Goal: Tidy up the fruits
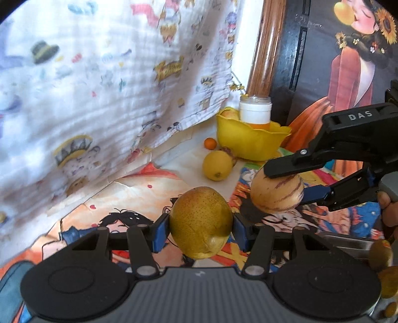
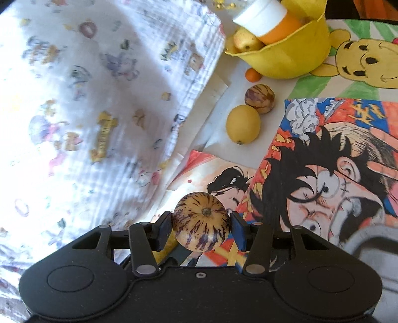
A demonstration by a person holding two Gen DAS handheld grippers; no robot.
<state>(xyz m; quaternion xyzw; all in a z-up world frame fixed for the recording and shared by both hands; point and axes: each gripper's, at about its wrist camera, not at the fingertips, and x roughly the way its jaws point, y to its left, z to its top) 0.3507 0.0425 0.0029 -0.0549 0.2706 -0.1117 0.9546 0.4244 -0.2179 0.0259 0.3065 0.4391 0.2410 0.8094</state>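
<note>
My left gripper [image 1: 201, 229] is shut on a speckled yellow-green pear [image 1: 201, 221], held above the cartoon-print table cover. My right gripper [image 2: 201, 229] is shut on a purple-striped pepino melon [image 2: 201, 228]; the left wrist view shows the right gripper [image 1: 286, 186] with the melon [image 1: 276, 193] just right of the pear. A yellow bowl [image 1: 248, 141] at the back holds a pale fruit [image 2: 246, 39] and a white-capped orange bottle [image 2: 268, 20]. On the table near the bowl [image 2: 293, 59] lie a lemon [image 2: 242, 124], a second striped melon [image 2: 260, 98] and a small orange fruit [image 2: 252, 74].
A white printed cloth [image 1: 99, 87] hangs along the left side, its hem reaching the table. A wooden post [image 1: 261, 49] and a dark painted panel [image 1: 348, 62] stand behind the bowl. Brownish fruits [image 1: 380, 256] and a metal edge [image 1: 348, 244] sit at the right.
</note>
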